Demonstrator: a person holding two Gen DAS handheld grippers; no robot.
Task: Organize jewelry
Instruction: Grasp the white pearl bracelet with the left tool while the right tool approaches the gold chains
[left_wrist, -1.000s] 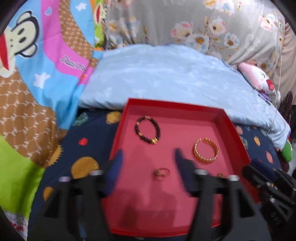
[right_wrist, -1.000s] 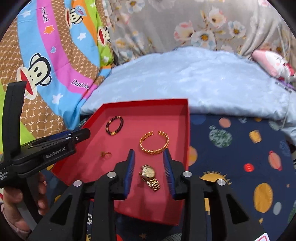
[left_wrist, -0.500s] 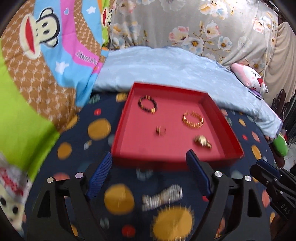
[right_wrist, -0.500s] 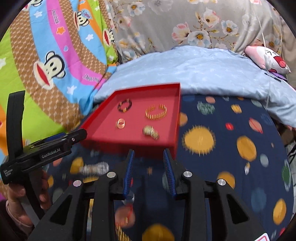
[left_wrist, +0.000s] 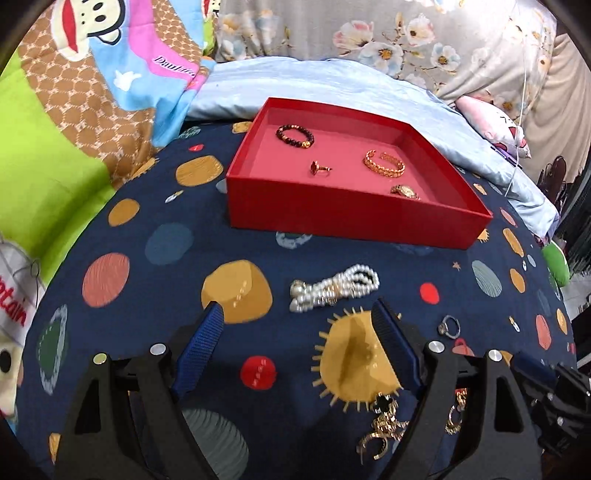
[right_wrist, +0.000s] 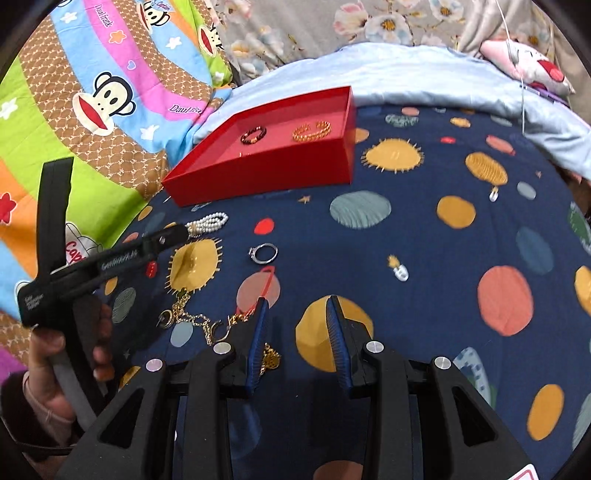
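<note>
A red tray (left_wrist: 332, 218) (right_wrist: 266, 173) on the bed holds a dark bead bracelet (left_wrist: 294, 135), a gold ring (left_wrist: 319, 168), a gold bangle (left_wrist: 384, 163) and a gold watch (left_wrist: 404, 191). In front of it on the navy spread lie a pearl bracelet (left_wrist: 334, 288) (right_wrist: 207, 222), a silver ring (left_wrist: 449, 326) (right_wrist: 263, 253) and a gold chain (left_wrist: 384, 424) (right_wrist: 207, 325). My left gripper (left_wrist: 295, 325) is open and empty, just short of the pearl bracelet. My right gripper (right_wrist: 295, 314) is open and empty, right of the gold chain.
A navy spread with coloured spots (right_wrist: 424, 240) covers the bed. A pale blue pillow (left_wrist: 314, 85) lies behind the tray, a bright monkey-print blanket (right_wrist: 92, 99) to the left, and a pink soft toy (left_wrist: 495, 125) at the back right.
Both grippers have pulled back from the tray toward me; the right one left the gold watch in it. The loose jewelry in front of the tray has come into view.
</note>
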